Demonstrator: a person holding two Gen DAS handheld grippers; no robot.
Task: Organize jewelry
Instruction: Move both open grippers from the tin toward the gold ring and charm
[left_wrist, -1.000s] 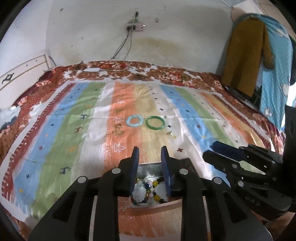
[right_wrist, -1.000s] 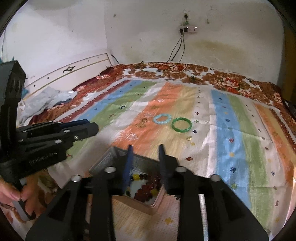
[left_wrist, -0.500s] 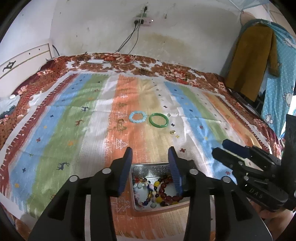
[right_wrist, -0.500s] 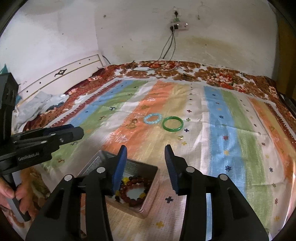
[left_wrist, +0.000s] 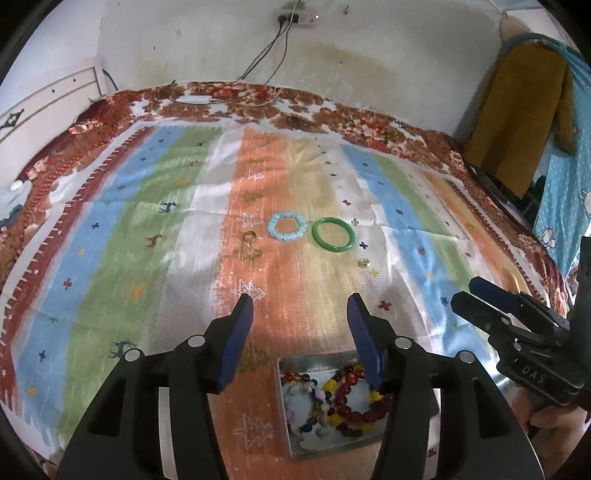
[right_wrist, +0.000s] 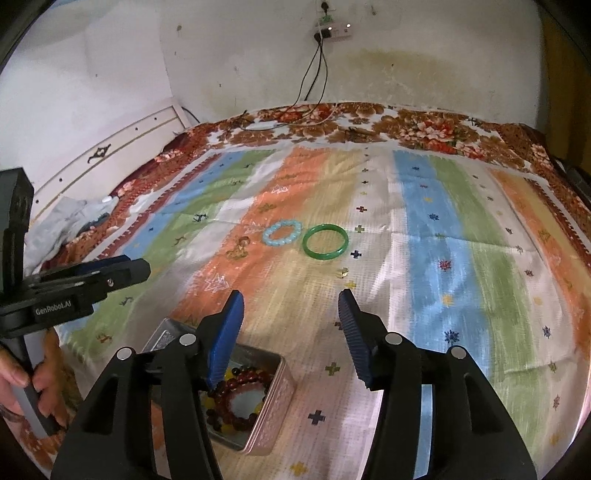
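Observation:
A light blue bead bracelet (left_wrist: 287, 227) (right_wrist: 282, 232) and a green bangle (left_wrist: 333, 236) (right_wrist: 325, 242) lie side by side on the striped bed cover. A small gold ring (left_wrist: 364, 263) (right_wrist: 344, 272) lies just nearer than the bangle. A metal tin (left_wrist: 291, 406) (right_wrist: 275, 402) near the front edge holds several bead bracelets, among them a dark red one (right_wrist: 240, 397). My left gripper (left_wrist: 300, 314) is open and empty above the cover behind the tin. My right gripper (right_wrist: 290, 308) is open and empty, to the right of the tin.
The striped cover (left_wrist: 129, 240) lies over a floral bedspread (left_wrist: 369, 122). A white headboard (right_wrist: 110, 158) stands at the left. Cables hang from a wall socket (right_wrist: 328, 29) onto the bed's far edge. Clothes (left_wrist: 517, 122) hang at the right.
Both grippers have opened wide and lifted back from the tin. The tin now sits lower in both views, with more of its beads showing.

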